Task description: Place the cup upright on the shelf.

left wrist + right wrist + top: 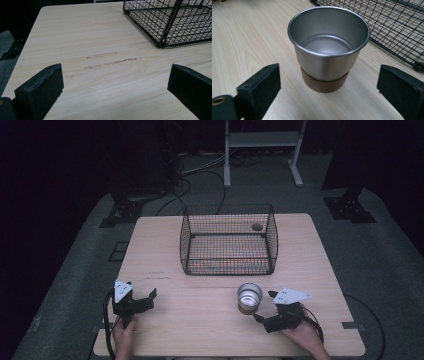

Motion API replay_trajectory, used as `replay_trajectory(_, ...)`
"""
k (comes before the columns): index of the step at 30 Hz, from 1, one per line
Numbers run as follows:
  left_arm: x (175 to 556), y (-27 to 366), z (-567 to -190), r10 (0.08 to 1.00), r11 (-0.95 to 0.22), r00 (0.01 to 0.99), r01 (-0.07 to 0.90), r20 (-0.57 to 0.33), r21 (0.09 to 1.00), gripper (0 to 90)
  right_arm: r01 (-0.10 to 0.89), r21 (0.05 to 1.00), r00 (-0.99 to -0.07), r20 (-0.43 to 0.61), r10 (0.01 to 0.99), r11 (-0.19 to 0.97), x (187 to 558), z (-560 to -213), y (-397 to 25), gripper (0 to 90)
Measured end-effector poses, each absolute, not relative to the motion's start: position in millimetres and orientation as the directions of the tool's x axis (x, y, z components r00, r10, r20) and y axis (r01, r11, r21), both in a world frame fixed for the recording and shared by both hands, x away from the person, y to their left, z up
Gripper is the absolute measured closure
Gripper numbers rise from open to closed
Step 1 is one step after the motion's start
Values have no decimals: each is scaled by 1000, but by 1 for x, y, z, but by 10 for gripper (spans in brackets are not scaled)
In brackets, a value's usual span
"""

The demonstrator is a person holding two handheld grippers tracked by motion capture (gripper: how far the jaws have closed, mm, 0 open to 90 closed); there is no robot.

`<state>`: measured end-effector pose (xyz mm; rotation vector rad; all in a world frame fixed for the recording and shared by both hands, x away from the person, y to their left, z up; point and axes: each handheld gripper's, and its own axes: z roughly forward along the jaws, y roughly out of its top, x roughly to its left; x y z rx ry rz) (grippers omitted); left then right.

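A metal cup (249, 297) with a brown wooden base stands upright on the wooden table (200, 325), just in front of a black wire basket (228, 240). In the right gripper view the cup (328, 47) is empty and stands just beyond the wide-apart jaws. My right gripper (264, 306) is open, close to the cup's right side and not touching it. My left gripper (148, 299) is open near the table's front left, with bare wood between its jaws (112, 82).
The wire basket is open-topped and has a small round object (257, 226) at its far right corner; its near corner (162, 37) shows in the left gripper view. A white frame (262, 150) and cables lie on the dark floor beyond the table.
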<state>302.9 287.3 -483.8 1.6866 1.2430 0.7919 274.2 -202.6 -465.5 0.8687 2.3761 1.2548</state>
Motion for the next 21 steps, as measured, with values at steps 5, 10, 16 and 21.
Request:
replay_trajectory(5,303,287,-484,954,-121,299,400,-5,909,0,377,814,-771,11,637,443,281,-465,-198,40)
replay_trajectory(10,303,287,-484,954,-122,299,401,-4,908,0,381,808,-770,8,638,450,287,-465,-193,40)
replay_trajectory(16,303,287,-484,954,-121,299,399,-4,909,0,386,802,-767,5,642,455,292,-465,-188,40)
replay_trajectory(21,303,287,-484,954,-123,300,400,-4,908,0,383,799,-772,1,636,464,297,-465,-181,40)
